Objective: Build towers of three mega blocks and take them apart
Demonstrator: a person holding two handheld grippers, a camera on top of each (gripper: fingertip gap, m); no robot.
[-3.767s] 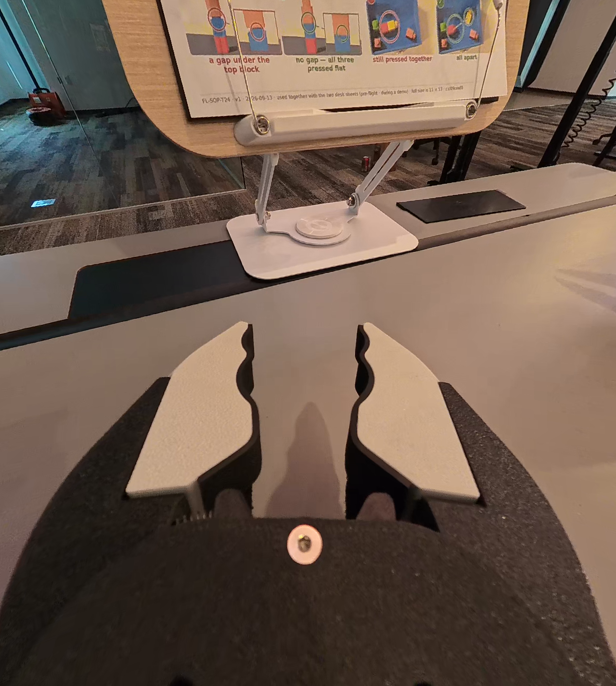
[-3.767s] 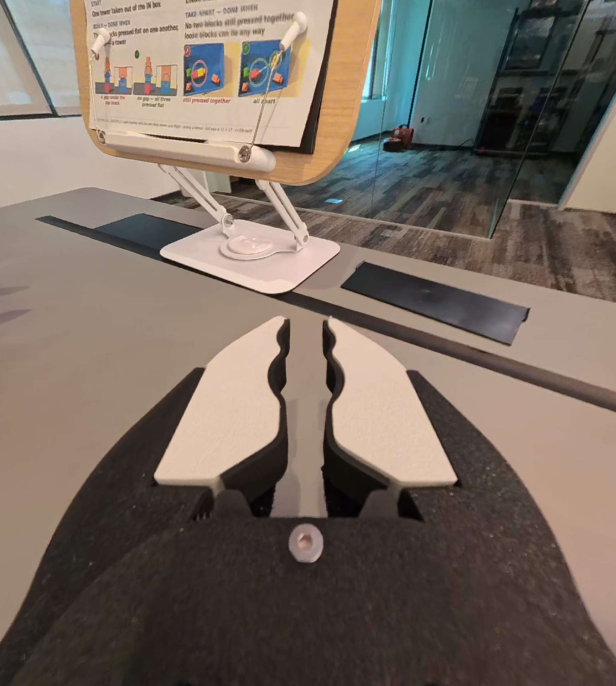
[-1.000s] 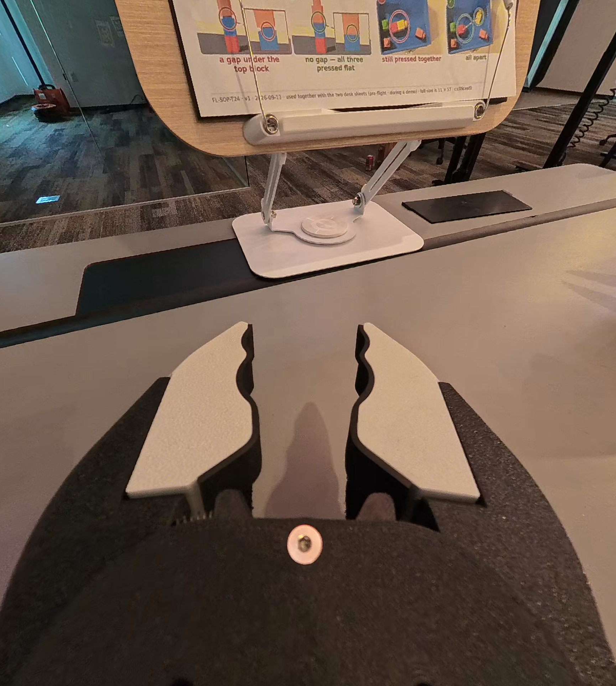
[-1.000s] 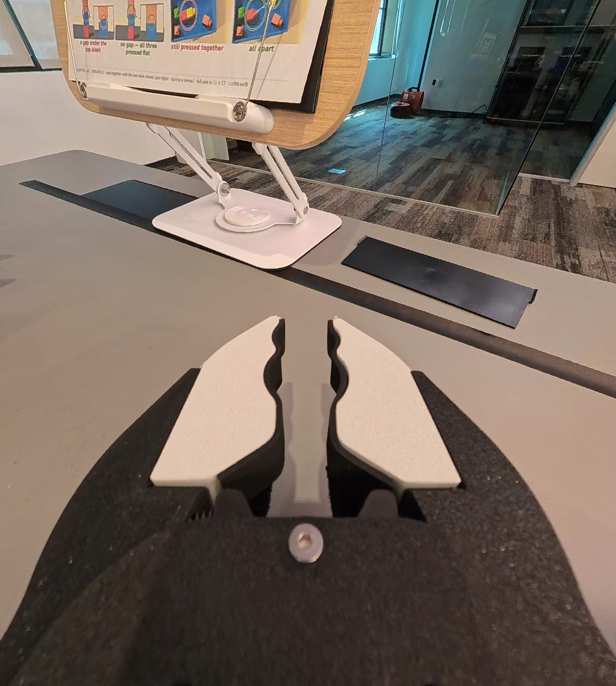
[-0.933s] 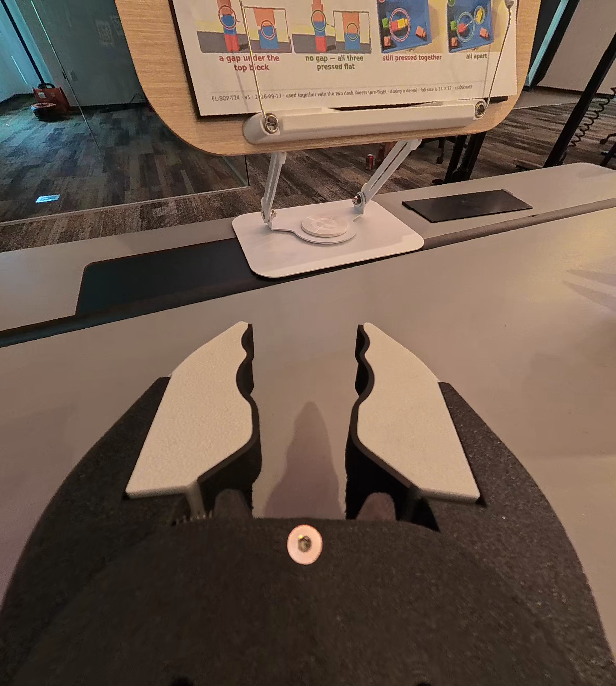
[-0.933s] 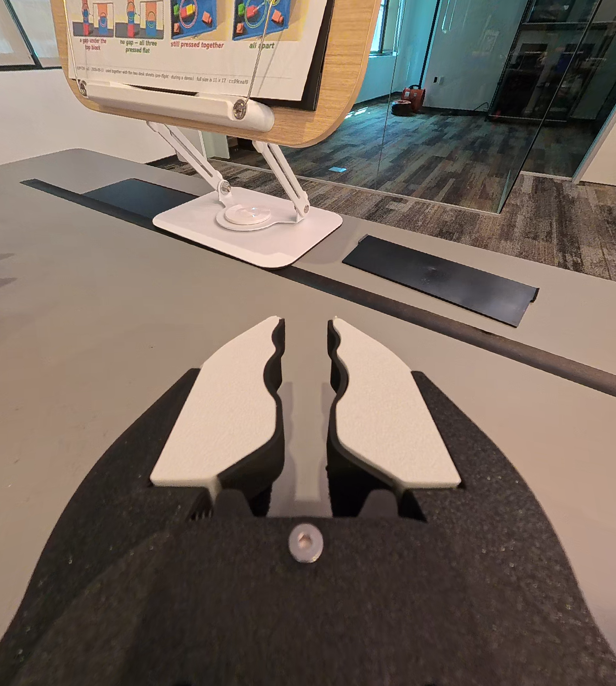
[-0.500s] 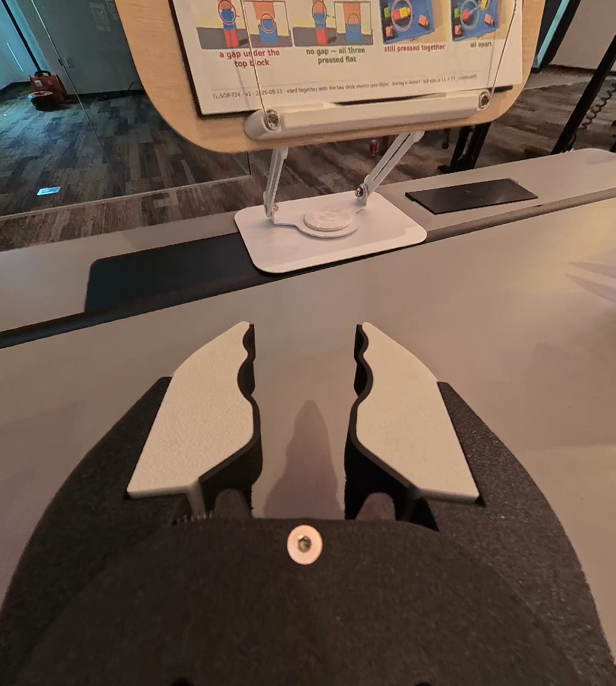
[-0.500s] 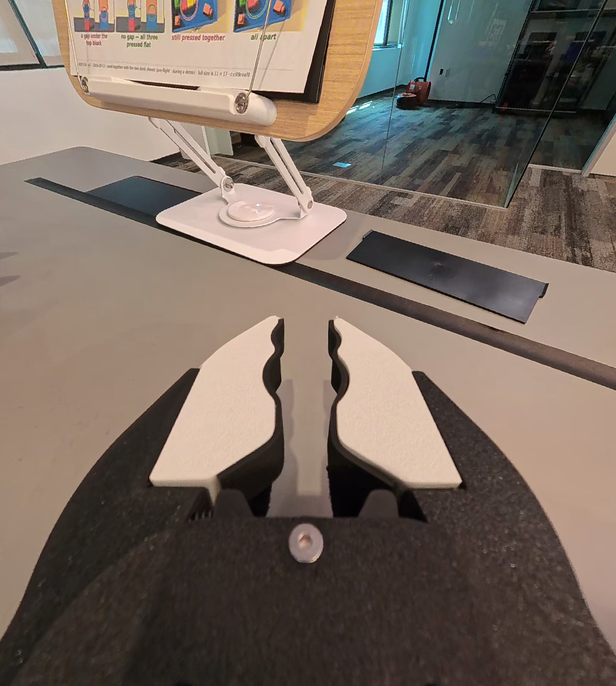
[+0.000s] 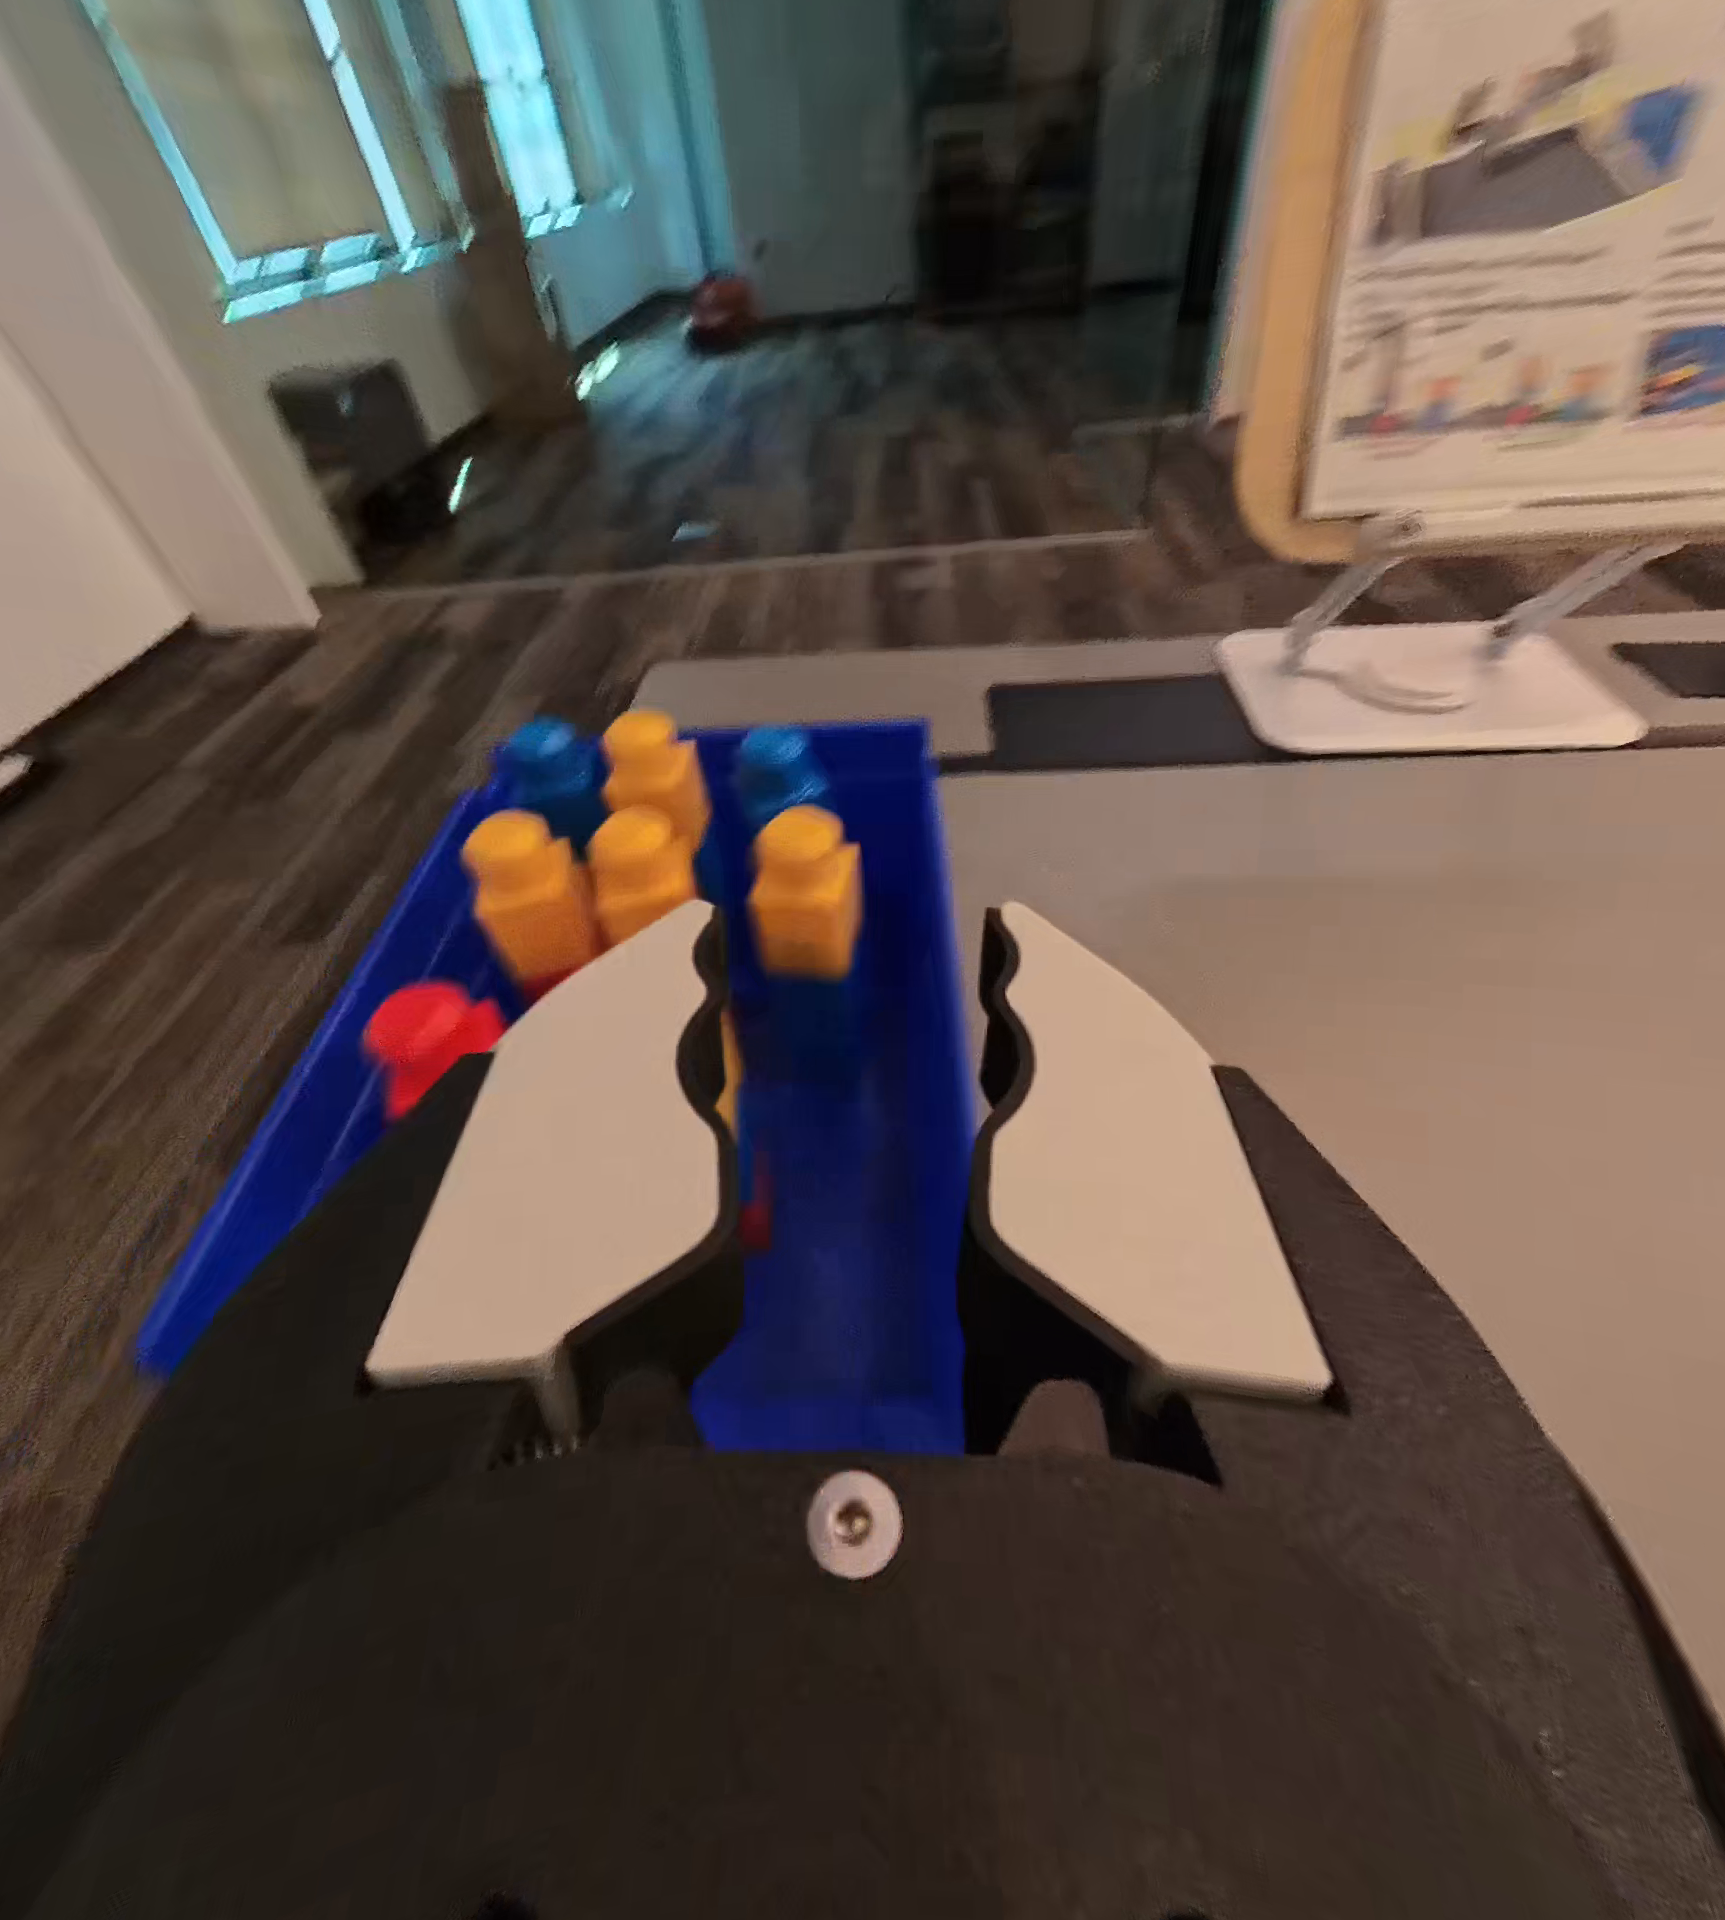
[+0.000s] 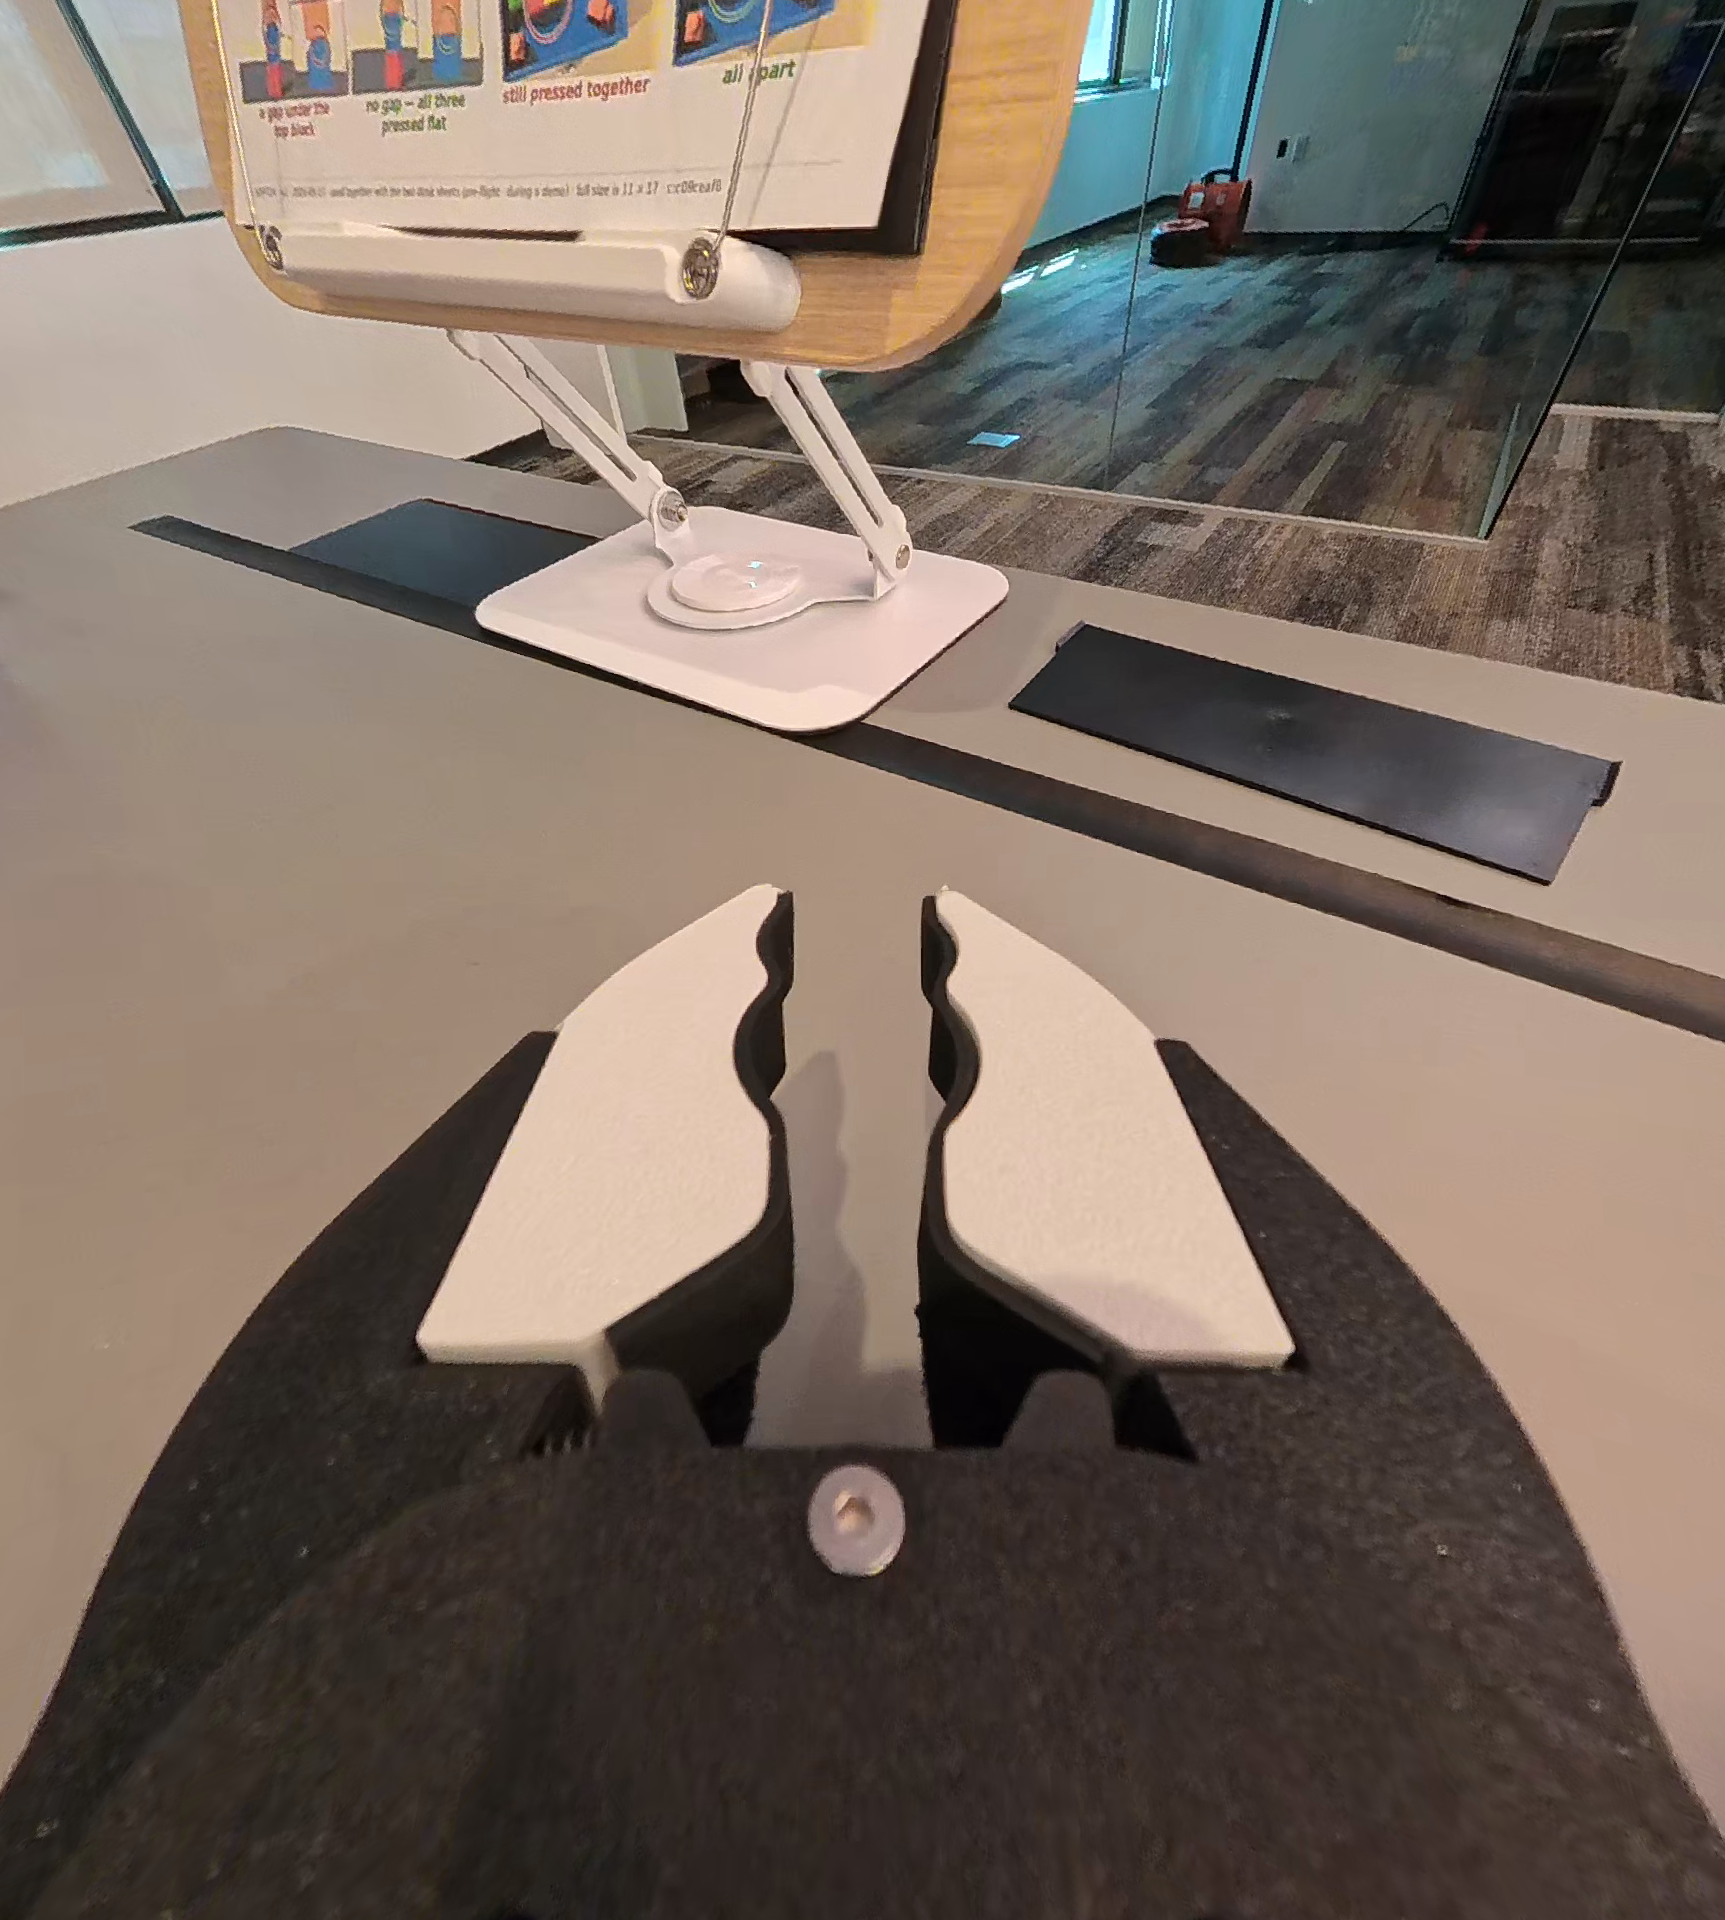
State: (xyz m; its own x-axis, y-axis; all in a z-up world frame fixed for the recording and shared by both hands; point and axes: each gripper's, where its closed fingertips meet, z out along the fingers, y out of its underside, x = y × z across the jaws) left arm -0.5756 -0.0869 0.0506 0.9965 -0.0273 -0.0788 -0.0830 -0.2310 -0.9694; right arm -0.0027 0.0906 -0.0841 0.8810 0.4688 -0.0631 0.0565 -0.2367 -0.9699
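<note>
**Left gripper over the block bin**

My left gripper (image 9: 847, 920) hangs open and empty above the blue bin (image 9: 925, 997), whose long axis runs away from me. An orange-topped tower (image 9: 801, 904) stands just ahead between my fingertips. My right gripper (image 10: 856, 904), slightly parted, idles farther off. Motion blur and my fingers hide lower blocks

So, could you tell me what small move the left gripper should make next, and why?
Probably ease the left gripper forward and down onto the nearest tower, the orange-topped one standing in the blue bin. Its jaws are open and empty, that tower is roughly in line with the gap, and the table before the empty right gripper holds no blocks yet.
</note>
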